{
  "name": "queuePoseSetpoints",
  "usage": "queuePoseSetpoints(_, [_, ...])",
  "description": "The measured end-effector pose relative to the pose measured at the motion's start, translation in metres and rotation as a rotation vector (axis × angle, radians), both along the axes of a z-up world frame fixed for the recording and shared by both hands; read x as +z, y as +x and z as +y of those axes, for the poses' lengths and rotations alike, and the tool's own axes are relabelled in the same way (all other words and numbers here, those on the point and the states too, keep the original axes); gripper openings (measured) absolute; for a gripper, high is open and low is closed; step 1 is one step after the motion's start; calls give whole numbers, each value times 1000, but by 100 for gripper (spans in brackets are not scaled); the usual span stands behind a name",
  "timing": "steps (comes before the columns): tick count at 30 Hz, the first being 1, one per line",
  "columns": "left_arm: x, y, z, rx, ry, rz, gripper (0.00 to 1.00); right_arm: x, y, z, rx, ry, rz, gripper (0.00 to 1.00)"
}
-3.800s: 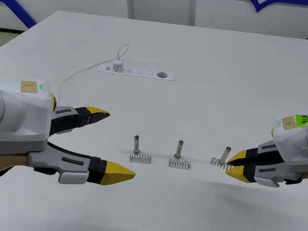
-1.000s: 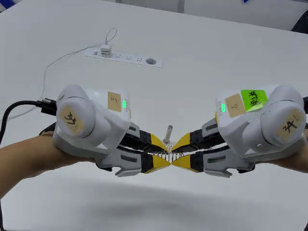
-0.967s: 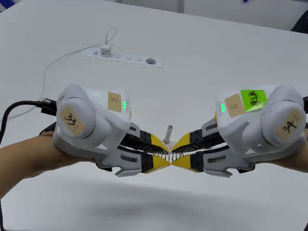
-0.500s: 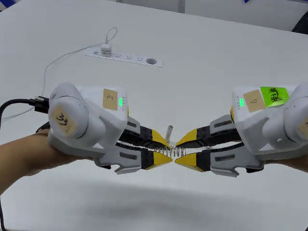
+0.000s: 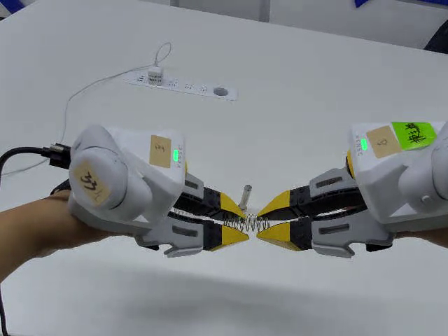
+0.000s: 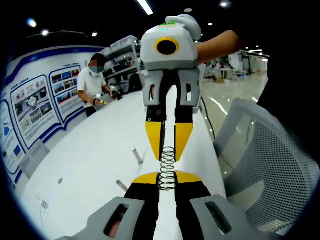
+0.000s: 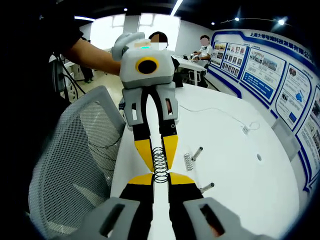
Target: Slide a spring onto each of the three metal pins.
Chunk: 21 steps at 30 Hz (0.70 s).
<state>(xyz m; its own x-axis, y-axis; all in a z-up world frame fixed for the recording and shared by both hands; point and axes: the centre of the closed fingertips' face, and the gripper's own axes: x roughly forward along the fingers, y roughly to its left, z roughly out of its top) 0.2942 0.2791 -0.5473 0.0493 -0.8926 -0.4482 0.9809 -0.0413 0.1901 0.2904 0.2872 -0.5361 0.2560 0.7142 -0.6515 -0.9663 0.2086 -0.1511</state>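
Now the two grippers meet tip to tip above the near part of the table. 3.8 s ago they hung unclenched and well apart, toward its left and right edges. The left gripper is pinched onto one end of a spring and the right gripper onto the other end, so the spring is strung between them. Earlier, all three springs lay flat on the table, each in front of its pin.

Against half a second ago, the right gripper's body has drawn a little toward the right edge, and the tips have hardly shifted. One pin stands just behind the held spring. In the right gripper view a second spring lies on the table beside a pin. A power strip lies toward the far left corner.
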Motion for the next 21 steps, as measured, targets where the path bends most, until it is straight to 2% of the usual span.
queuePoseSetpoints(5, [3,1,2,6,-2,-9,10,6,1,4,3,29,2,11])
queuePoseSetpoints(11, [4,3,2,18,-10,-16,10,18,3,11,-9,106,16,11])
queuePoseSetpoints(14, [4,4,0,23,-11,-14,10,22,4,14,-17,134,19,11])
queuePoseSetpoints(19, [8,6,-1,43,-34,8,10,30,6,18,-49,201,31,11])
queuePoseSetpoints(21, [8,6,-1,44,-30,7,10,29,5,18,-49,198,28,11])
